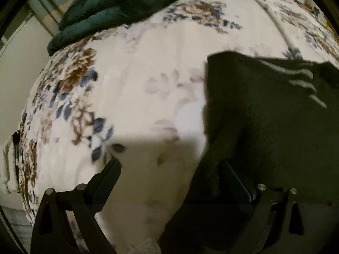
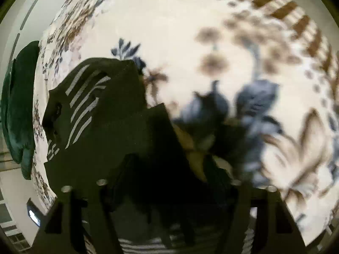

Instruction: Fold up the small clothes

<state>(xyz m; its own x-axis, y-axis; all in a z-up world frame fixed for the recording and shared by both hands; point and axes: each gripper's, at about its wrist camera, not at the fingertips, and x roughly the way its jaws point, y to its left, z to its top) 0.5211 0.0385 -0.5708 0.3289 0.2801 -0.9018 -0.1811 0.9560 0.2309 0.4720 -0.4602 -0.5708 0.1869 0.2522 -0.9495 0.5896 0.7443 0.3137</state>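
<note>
A: Dark soft garment with pale stripes (image 1: 275,110) lies at 3 o'clock on floral fleece blanket (image 1: 137,84). Left gripper (image 1: 169,169) spread, empty.
B: Right gripper (image 2: 169,169) indeterminate. Limp, light; pinch a corner.

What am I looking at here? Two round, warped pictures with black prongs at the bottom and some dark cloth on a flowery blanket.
There is no robot: a person holds a pinching tool in each hand, and each tool carries a wide-angle camera looking along its two fingers. One picture is from the left gripper, whose fingers stand wide apart, one over the edge of the dark garment. The other is from the right gripper; it is too blurred and dark to tell whether it pinches the garment. The dark garment with pale stripes lies on a floral blanket. A green cloth sits at the blanket's far edge.
</note>
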